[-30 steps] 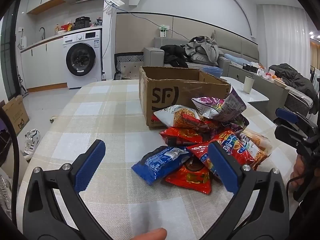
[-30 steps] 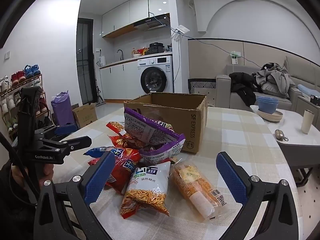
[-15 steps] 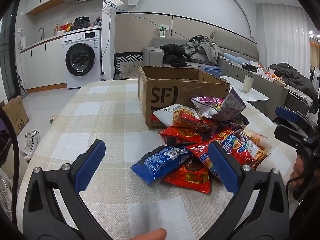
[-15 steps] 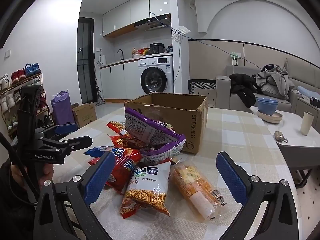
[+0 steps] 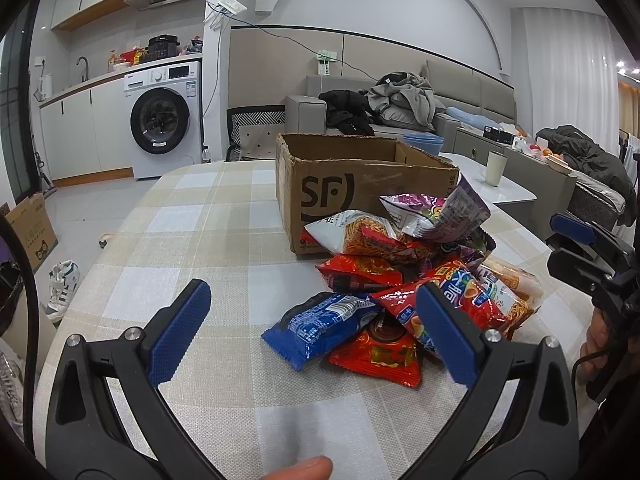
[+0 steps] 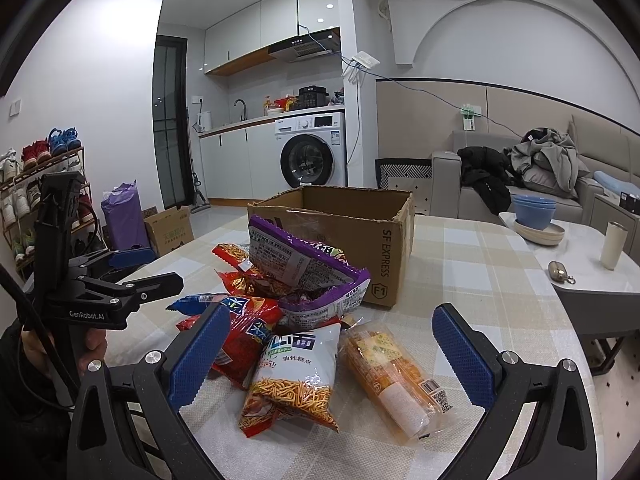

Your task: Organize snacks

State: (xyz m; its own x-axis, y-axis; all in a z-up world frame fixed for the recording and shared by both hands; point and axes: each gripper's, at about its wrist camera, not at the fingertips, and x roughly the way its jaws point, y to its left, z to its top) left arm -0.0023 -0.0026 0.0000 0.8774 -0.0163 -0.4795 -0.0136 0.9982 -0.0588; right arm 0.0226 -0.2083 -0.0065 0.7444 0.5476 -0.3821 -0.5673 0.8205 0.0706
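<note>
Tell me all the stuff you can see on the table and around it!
cardboard box: one, brown, open, on the table behind the snacks
purple packet: one, leaning against the box
blue packet: one, front of the pile
red packets: several, in the pile
noodle-snack bag: one, white and orange, near edge
clear orange packet: one, beside it
checked tablecloth: beige and white
washing machine: one, white, in the kitchen behind the table
left hand-held gripper: open, empty
right hand-held gripper: open, empty
</note>
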